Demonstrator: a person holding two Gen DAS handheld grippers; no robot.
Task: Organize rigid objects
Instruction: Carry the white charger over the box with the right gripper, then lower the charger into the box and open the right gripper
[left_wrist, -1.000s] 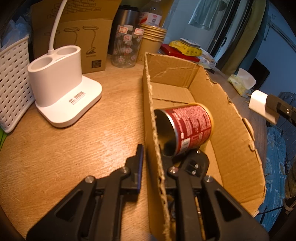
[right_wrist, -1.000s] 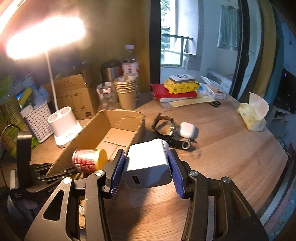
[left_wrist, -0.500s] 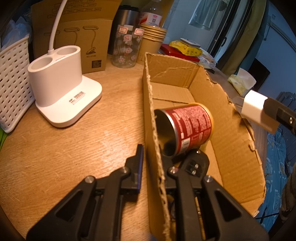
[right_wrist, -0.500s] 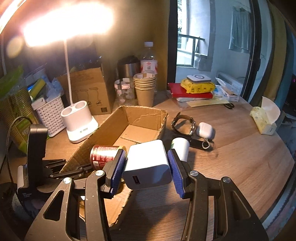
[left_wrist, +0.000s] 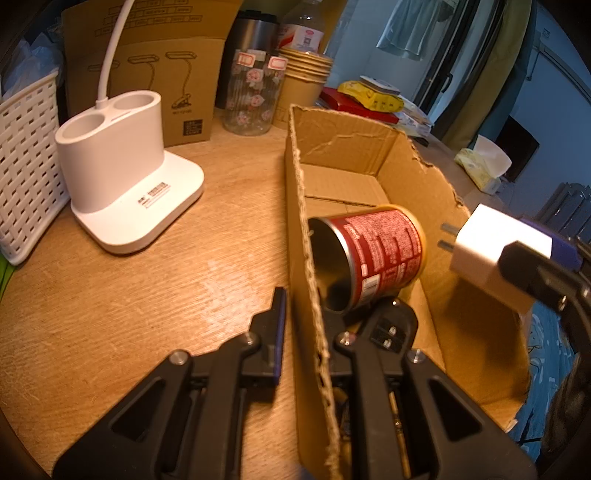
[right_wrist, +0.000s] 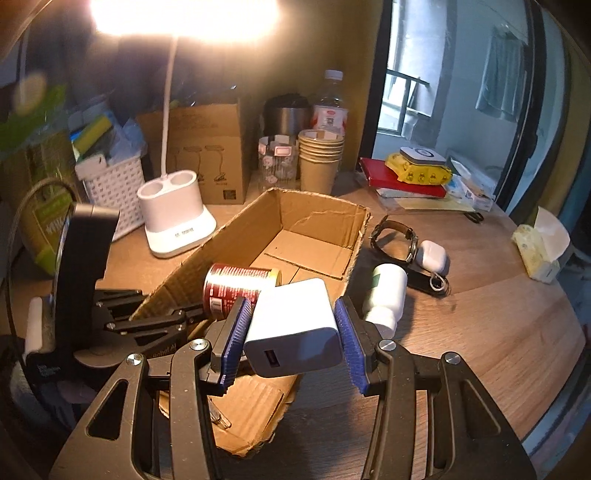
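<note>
A torn-edged cardboard box (left_wrist: 424, 192) (right_wrist: 325, 210) lies open on the wooden desk. Inside it a red can (left_wrist: 373, 258) (right_wrist: 236, 284) rests on its side. My left gripper (left_wrist: 314, 314) is shut on the box's near left wall, one finger outside and one inside by the can. My right gripper (right_wrist: 291, 328) is shut on a white charger (right_wrist: 295, 328) (left_wrist: 495, 251), held above the box's right wall with its prongs pointing into the box. A white bottle (right_wrist: 386, 291), a watch (right_wrist: 393, 236) and a white earbud case (right_wrist: 432, 254) lie on the desk right of the box.
A white lamp base (left_wrist: 125, 184) (right_wrist: 173, 221) and a white basket (left_wrist: 26, 177) stand left of the box. Stacked paper cups (right_wrist: 319, 162), a glass jar (left_wrist: 255, 99) and a brown carton (right_wrist: 207, 147) line the back. A tissue pack (right_wrist: 539, 247) sits far right.
My right gripper has carried the charger leftward, from over the desk to over the box's right wall, rolling slightly. The left gripper and the can have not moved.
</note>
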